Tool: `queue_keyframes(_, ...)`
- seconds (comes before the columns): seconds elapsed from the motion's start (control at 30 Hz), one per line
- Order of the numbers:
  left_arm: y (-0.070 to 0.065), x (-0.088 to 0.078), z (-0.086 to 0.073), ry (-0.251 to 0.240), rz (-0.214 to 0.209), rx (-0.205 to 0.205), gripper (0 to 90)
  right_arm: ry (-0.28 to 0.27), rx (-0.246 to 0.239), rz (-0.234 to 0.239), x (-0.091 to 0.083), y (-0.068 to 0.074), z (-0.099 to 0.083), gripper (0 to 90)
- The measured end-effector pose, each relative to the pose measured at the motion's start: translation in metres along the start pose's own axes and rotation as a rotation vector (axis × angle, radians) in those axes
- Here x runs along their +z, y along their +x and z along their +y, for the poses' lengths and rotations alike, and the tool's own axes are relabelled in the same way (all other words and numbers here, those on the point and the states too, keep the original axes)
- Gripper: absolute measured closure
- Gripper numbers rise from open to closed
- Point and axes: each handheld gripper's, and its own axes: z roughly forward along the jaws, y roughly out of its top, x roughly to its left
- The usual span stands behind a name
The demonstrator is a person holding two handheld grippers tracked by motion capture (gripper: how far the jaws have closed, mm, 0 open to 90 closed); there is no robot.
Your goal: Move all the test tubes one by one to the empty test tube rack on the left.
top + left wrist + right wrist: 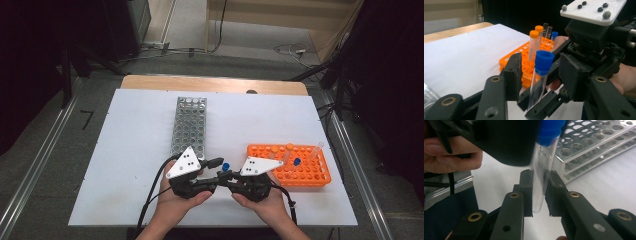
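- Farthest left on the white surface (135, 150), up and to the left of the left gripper's fingers, stands a metal tube rack (190, 125), lengthwise away from the person, its holes unfilled as far as the high view shows.
- Just below the rack's near end, the left gripper (212, 167) is held in the person's left hand (175, 200), its fingers pointing right toward the other gripper.
- Seen from the left gripper view, the left fingers (512, 72) stand part-way apart, one on either side of a clear test tube with a blue cap (541, 72); the pads sit near the glass and cap but a gap shows on each side, so they are not pressing on it.
- Between the two grippers, the tube stands roughly upright, slightly tilted, cap on top, above the surface.
- Right of that, the right gripper (539, 192), in the person's right hand (260, 200), holds the tube: its fingers (526, 192) are narrowed onto the lower part of the glass, the rounded bottom showing just below the pads.
- Beyond the right fingers to the right sits an orange tube rack (305, 170) on the surface, carrying orange-capped tubes (534, 45), a blue-capped tube (296, 162) and uncapped tubes (547, 29).
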Motion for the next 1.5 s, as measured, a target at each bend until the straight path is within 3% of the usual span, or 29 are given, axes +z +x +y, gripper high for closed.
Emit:
queue_keyframes(0.4, -0.001, 0.003, -0.002, 0.017, 0.003, 0.014, 72.6, 0.005, 0.000, 0.012, 0.001, 0.002, 0.000, 75.0)
queue_keyframes(0.73, 0.000, 0.001, -0.001, 0.002, 0.029, 0.031, 76.0, -0.008, 0.014, 0.017, 0.000, 0.000, -0.001, 73.5)
queue_keyframes(0.87, 0.004, -0.003, 0.000, -0.015, 0.033, 0.014, 76.1, -0.034, 0.017, 0.003, -0.006, -0.002, 0.000, 57.4)
queue_keyframes(0.9, 0.004, -0.003, 0.000, -0.015, 0.033, 0.014, 76.2, -0.034, 0.017, 0.003, -0.006, -0.002, 0.000, 57.4)
queue_keyframes(0.93, 0.006, -0.005, 0.001, -0.016, 0.040, 0.012, 76.2, -0.050, 0.017, -0.008, -0.011, -0.004, 0.000, 48.4)
queue_keyframes(0.97, 0.007, -0.005, 0.001, -0.022, 0.043, 0.008, 76.2, -0.050, 0.017, -0.008, -0.011, -0.004, 0.000, 48.4)
queue_keyframes(1.0, 0.009, -0.007, 0.002, -0.023, 0.050, -0.001, 76.2, -0.061, 0.017, -0.021, -0.015, -0.005, 0.000, 40.9)
queue_keyframes(1.07, 0.011, -0.007, 0.002, -0.024, 0.056, -0.001, 76.2, -0.070, 0.015, -0.025, -0.018, -0.006, -0.001, 37.3)
queue_keyframes(1.1, 0.013, -0.009, 0.003, -0.027, 0.061, -0.002, 76.2, -0.088, 0.017, -0.035, -0.025, -0.007, -0.003, 30.8)
queue_keyframes(1.23, 0.021, -0.013, 0.005, -0.040, 0.075, -0.021, 76.3, -0.108, 0.021, -0.051, -0.035, -0.008, -0.008, 22.3)
queue_keyframes(1.3, 0.024, -0.014, 0.006, -0.044, 0.083, -0.023, 76.3, -0.117, 0.021, -0.070, -0.045, -0.011, -0.013, 10.6)
queue_keyframes(1.5, 0.037, -0.018, 0.012, -0.052, 0.105, -0.032, 76.3, -0.142, 0.050, -0.084, -0.062, -0.017, -0.017, 0.0)
